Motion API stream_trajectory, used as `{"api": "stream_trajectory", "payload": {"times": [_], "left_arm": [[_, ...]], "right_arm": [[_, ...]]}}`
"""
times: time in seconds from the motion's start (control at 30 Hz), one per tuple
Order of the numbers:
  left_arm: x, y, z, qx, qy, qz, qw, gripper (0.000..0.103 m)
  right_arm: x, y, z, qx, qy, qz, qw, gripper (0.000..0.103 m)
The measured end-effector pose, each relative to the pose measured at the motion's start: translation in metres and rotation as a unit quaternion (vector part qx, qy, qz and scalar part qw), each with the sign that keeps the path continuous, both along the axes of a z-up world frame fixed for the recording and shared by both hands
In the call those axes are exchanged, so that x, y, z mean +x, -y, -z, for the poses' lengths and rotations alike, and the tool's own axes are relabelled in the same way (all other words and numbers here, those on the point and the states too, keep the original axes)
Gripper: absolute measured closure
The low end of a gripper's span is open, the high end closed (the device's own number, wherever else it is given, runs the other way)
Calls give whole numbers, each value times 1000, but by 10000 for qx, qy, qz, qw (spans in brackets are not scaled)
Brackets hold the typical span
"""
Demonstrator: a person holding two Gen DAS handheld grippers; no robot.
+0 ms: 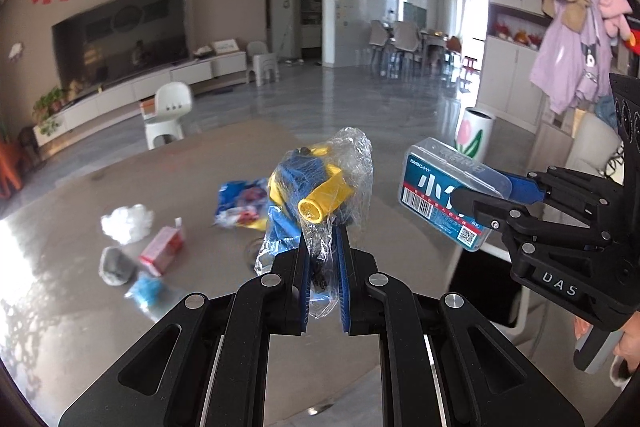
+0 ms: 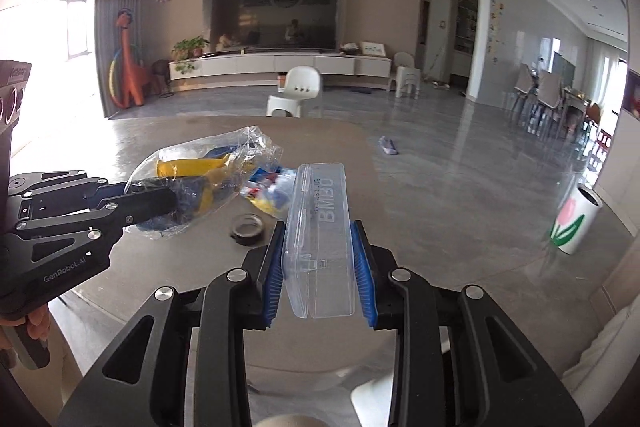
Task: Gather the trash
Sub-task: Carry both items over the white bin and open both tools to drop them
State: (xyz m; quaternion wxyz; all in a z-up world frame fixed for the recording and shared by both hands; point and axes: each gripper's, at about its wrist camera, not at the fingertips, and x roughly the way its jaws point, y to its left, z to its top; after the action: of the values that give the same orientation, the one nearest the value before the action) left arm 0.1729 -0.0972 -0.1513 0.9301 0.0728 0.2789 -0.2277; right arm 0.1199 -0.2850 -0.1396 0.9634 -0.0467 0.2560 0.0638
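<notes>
My left gripper (image 1: 323, 269) is shut on a clear plastic bag (image 1: 320, 183) with blue and yellow items inside, held above the table; it also shows in the right wrist view (image 2: 200, 183). My right gripper (image 2: 318, 259) is shut on a clear plastic box (image 2: 320, 239) with a blue label, held above the table to the right of the bag; the box also shows in the left wrist view (image 1: 448, 193). On the table lie a blue wrapper (image 1: 240, 203), a white wad (image 1: 126, 223), a pink carton (image 1: 162, 251), a grey lump (image 1: 116, 267) and a blue scrap (image 1: 148, 289).
The round brown table (image 2: 160, 131) has a dark ring (image 2: 247, 227) on it. A white bin with a tulip print (image 2: 572, 223) stands on the floor to the right. A white chair (image 2: 296, 91) stands beyond the table. A small scrap (image 2: 388, 146) lies on the floor.
</notes>
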Motion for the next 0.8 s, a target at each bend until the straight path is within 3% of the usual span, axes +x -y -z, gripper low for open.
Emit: {"api": "stream_trajectory", "payload": {"times": [0.37,0.8], "left_arm": [[-9,97,18,128,-187,978,9949,92],[-17,207,70,335,-764,1983,9766,92]], "right_arm": [[-24,89,15,65,32,812,9967,70],[-58,169,56,210,-262,1662,9855,70]]}}
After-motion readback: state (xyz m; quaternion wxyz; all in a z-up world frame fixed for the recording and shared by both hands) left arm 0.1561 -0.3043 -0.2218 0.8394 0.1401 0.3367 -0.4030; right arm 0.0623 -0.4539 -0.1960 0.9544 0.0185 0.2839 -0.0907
